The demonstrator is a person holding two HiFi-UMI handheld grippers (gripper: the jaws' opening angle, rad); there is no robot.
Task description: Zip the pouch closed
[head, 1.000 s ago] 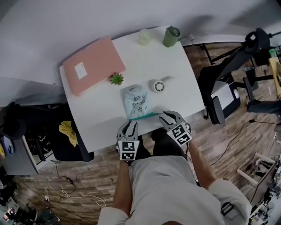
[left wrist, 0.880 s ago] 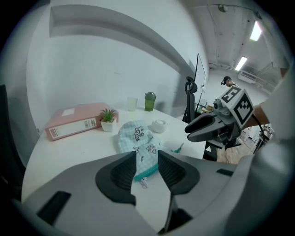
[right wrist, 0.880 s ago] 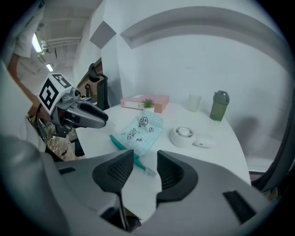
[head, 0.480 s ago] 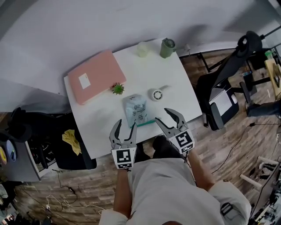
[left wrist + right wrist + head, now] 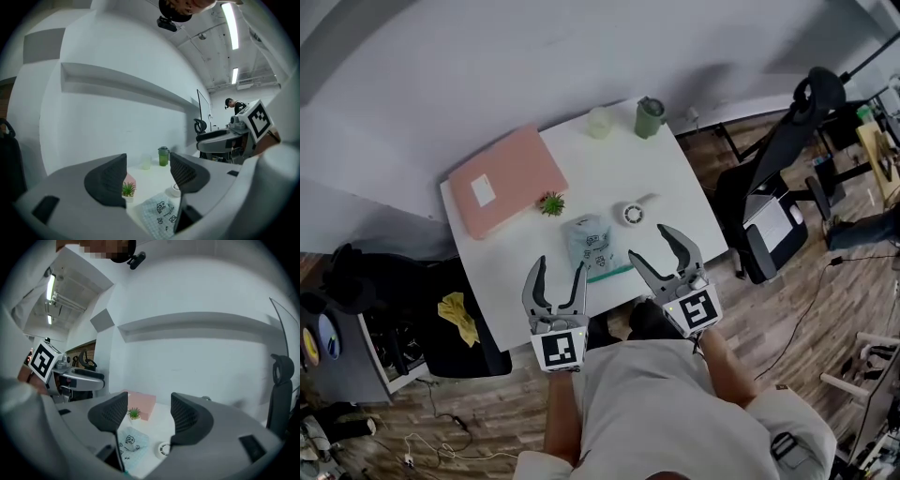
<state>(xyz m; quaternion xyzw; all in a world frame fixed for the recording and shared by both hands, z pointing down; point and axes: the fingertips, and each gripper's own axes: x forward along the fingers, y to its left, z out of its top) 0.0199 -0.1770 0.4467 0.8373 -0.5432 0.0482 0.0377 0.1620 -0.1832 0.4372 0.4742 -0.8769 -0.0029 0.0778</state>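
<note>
Left gripper [image 5: 558, 265] hangs near-left of the pouch [image 5: 589, 242], apart from it, jaws opening wide with nothing between them. Pouch lies flat on the table [image 5: 502, 281], teal zip edge along the near table edge. Open tabletop lies left of the pouch; a tape roll [image 5: 633, 213] sits far-right. Right gripper [image 5: 651, 242] hangs just right of the pouch, jaws opening, empty.

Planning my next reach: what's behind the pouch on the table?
Just behind the pouch: a small plant and a white roll; further back, a pink box, pale cup and green cup. The tabletop under it is covered.
</note>
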